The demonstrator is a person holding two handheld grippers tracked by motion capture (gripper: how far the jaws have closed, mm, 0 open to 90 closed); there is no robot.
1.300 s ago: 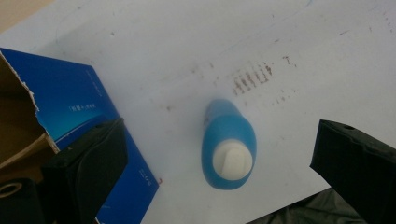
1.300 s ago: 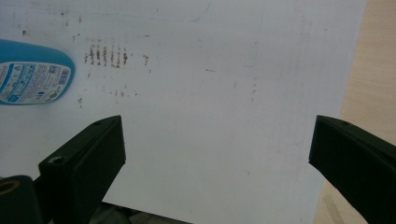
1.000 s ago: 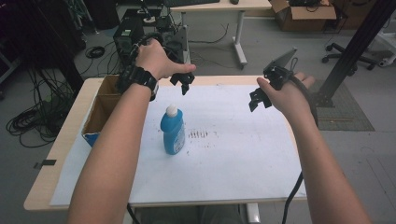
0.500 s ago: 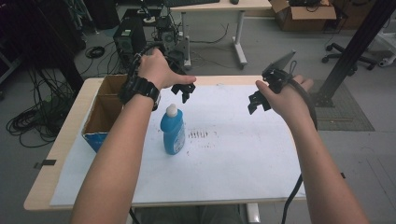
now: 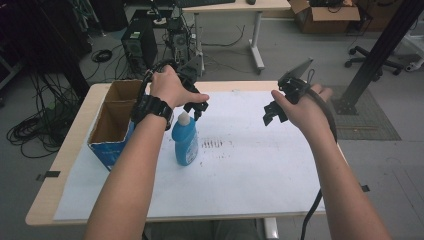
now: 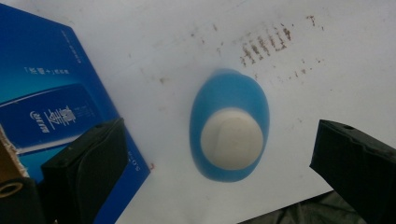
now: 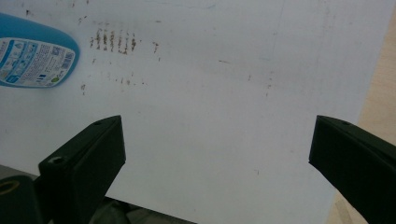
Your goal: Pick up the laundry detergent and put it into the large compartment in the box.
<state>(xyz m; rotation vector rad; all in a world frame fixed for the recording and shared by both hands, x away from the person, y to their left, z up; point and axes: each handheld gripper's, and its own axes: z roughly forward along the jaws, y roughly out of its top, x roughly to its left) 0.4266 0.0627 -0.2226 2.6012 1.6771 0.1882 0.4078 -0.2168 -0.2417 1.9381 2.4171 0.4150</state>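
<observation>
The person's forearms are bare, with no sleeves in sight. A chunky black wristwatch (image 5: 153, 107) with a wide strap sits on the left wrist. The left tool (image 5: 194, 104) and the right tool (image 5: 272, 112) are black, with two broad, blocky matte jaws bearing small round holes. A grey flat plate (image 5: 297, 70) tops the right tool, and a black cable (image 5: 314, 210) trails from it.
</observation>
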